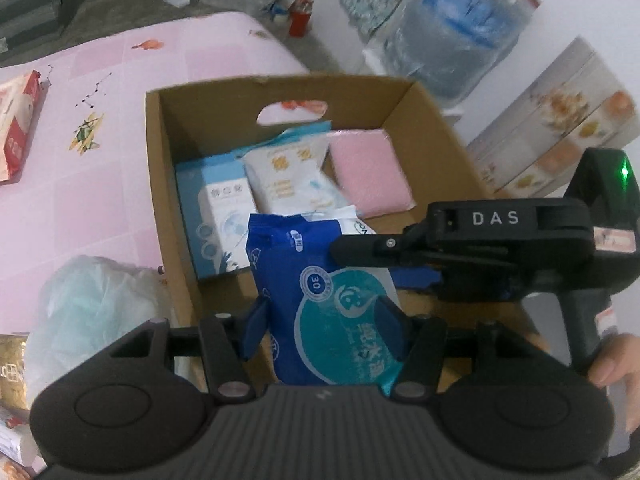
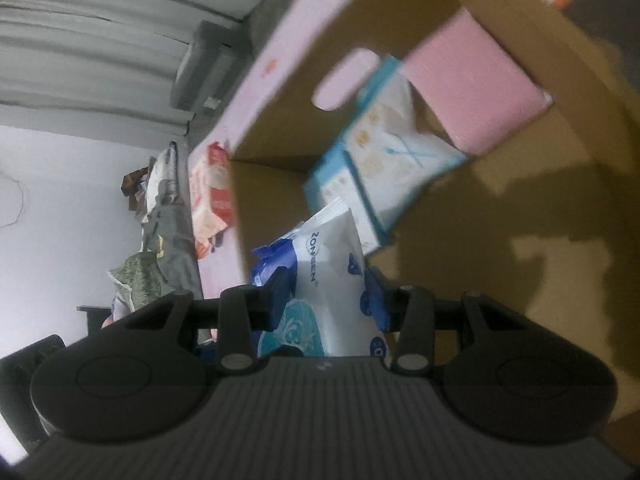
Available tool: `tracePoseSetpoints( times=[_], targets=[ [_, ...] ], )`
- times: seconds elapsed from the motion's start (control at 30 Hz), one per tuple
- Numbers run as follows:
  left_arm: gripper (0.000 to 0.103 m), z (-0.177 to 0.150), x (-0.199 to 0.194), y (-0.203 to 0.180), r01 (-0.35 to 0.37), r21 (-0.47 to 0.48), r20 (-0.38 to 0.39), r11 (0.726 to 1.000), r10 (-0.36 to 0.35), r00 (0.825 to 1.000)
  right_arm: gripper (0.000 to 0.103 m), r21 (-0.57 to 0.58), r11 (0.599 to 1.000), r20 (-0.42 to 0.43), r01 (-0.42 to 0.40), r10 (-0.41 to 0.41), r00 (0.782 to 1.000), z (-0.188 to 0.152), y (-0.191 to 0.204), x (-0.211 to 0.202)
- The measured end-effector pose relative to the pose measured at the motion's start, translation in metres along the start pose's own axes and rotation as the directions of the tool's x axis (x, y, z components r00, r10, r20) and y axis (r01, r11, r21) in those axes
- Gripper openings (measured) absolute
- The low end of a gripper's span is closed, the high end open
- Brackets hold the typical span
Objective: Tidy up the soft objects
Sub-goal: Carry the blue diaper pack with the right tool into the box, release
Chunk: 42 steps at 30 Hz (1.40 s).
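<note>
A blue and teal wipes pack (image 1: 320, 300) is held over the near edge of an open cardboard box (image 1: 404, 92). My left gripper (image 1: 324, 326) is shut on its lower part. My right gripper (image 2: 326, 300) is shut on the same pack (image 2: 332, 280) from the right side; its black body (image 1: 508, 240) shows in the left wrist view. Inside the box lie a light blue pack (image 1: 216, 220), a white pack (image 1: 288, 176) and a pink pack (image 1: 370, 172).
The box stands on a pink bedsheet (image 1: 100, 140). A red and white pack (image 1: 18, 120) lies at the far left. A crumpled plastic bag (image 1: 88, 312) lies left of the box. A water bottle (image 1: 452, 28) stands behind the box.
</note>
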<state>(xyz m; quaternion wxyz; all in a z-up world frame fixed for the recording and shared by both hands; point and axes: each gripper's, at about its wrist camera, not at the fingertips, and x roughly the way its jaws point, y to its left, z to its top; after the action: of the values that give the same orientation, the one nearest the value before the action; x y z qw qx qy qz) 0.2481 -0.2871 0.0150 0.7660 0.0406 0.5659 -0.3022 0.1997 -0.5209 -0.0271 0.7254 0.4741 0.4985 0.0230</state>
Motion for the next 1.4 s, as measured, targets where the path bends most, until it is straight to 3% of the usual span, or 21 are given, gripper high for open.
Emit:
tracePoseSetpoints(
  times=[0.17, 0.4, 0.67, 1.03, 1.2, 1.3, 1.4],
  targets=[
    [0.058, -0.002, 0.002, 0.000, -0.019, 0.021, 0.001, 1.000, 0.019, 1.000, 0.041, 0.050, 0.998, -0.057, 0.023, -0.020, 0.998, 0.003, -0.032, 0.030],
    [0.061, -0.007, -0.036, 0.003, 0.017, 0.049, 0.079, 0.999, -0.021, 0.997, 0.041, 0.014, 0.993, -0.042, 0.117, -0.116, 0.992, -0.001, -0.039, 0.039],
    [0.062, -0.027, -0.084, 0.041, 0.058, -0.012, 0.181, 0.998, -0.055, 0.982, 0.039, 0.022, 0.991, -0.044, 0.134, -0.133, 0.990, -0.016, -0.038, 0.052],
    [0.063, -0.068, -0.119, 0.105, 0.027, -0.123, 0.280, 0.992, 0.009, 0.960, 0.039, 0.052, 0.992, -0.025, 0.119, -0.118, 0.993, -0.028, -0.018, 0.074],
    [0.066, -0.098, -0.140, 0.138, 0.003, -0.183, 0.353, 0.983, 0.063, 0.934, 0.046, 0.037, 0.991, 0.007, 0.130, -0.130, 0.991, -0.028, -0.015, 0.062],
    [0.071, -0.124, -0.157, 0.162, -0.018, -0.226, 0.414, 0.974, 0.113, 0.903, 0.054, -0.005, 0.991, 0.073, 0.137, -0.136, 0.988, -0.030, -0.004, 0.043],
    [0.071, -0.150, -0.168, 0.179, -0.086, -0.269, 0.446, 0.959, 0.203, 0.872, 0.058, -0.051, 0.989, 0.135, 0.136, -0.128, 0.983, -0.034, 0.007, 0.024]
  ],
)
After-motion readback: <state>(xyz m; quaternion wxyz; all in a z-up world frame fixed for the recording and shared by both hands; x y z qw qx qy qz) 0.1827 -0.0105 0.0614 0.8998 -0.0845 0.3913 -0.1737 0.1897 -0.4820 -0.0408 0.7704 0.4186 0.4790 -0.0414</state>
